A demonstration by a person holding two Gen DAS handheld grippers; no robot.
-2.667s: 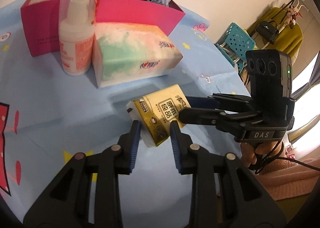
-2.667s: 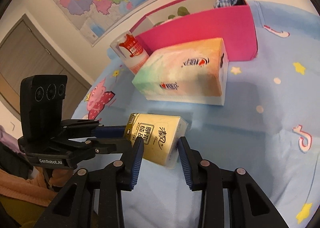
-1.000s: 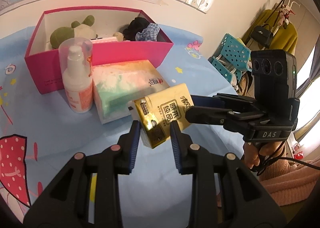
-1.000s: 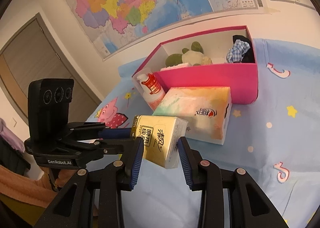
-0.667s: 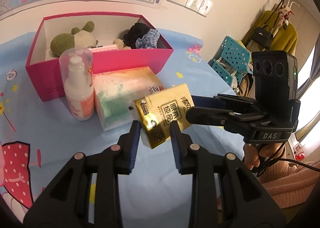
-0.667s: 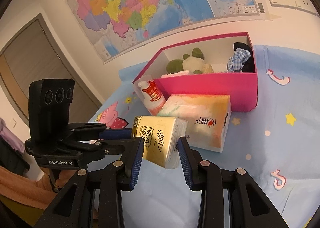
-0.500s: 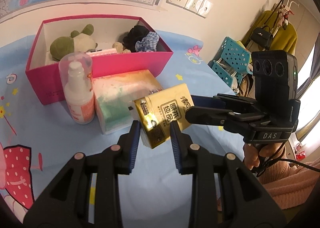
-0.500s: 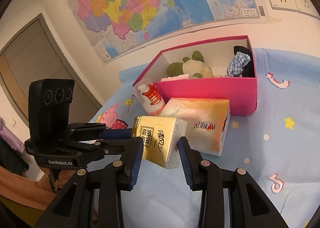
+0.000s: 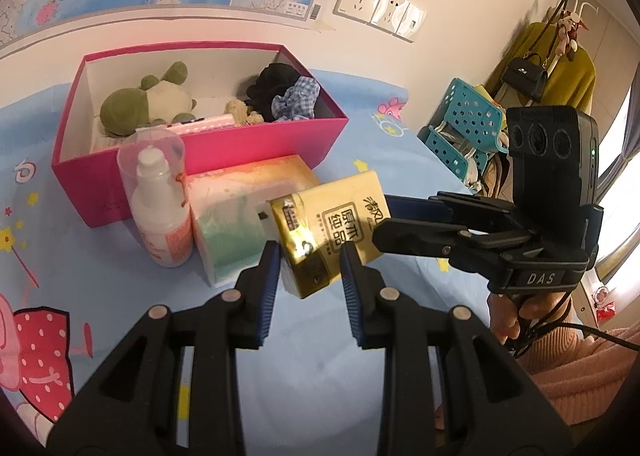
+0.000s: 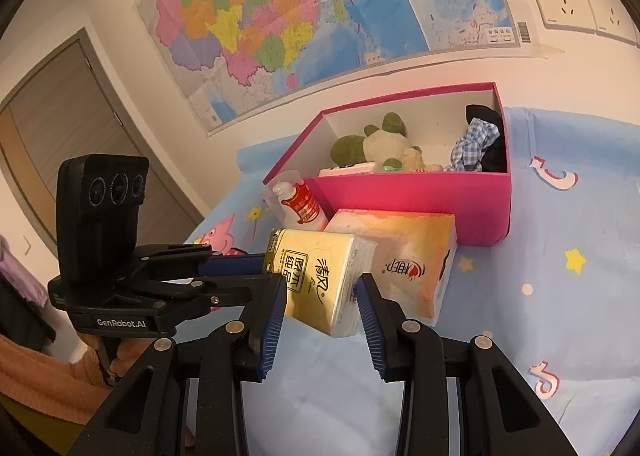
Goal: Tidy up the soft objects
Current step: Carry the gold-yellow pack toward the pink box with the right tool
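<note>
Both grippers are clamped on the yellow tissue pack point(image 9: 332, 232), left gripper point(image 9: 308, 272) at one end, right gripper point(image 10: 322, 306) at the other. It hangs mid-frame, above the blue cloth point(image 9: 100, 284), below the pink box point(image 9: 240, 143).

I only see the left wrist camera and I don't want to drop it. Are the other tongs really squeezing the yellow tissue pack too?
Observer: Yes. In the right wrist view the right tongs have the yellow tissue pack between both blue pads, and it is up off the table.
Operator: What does the end I can't see look like?
Observer: That end is plain white, not gold like yours.
Operator: Is there anything off to my side that I'm missing?
Observer: A door stands in the wall next to the big map.
</note>
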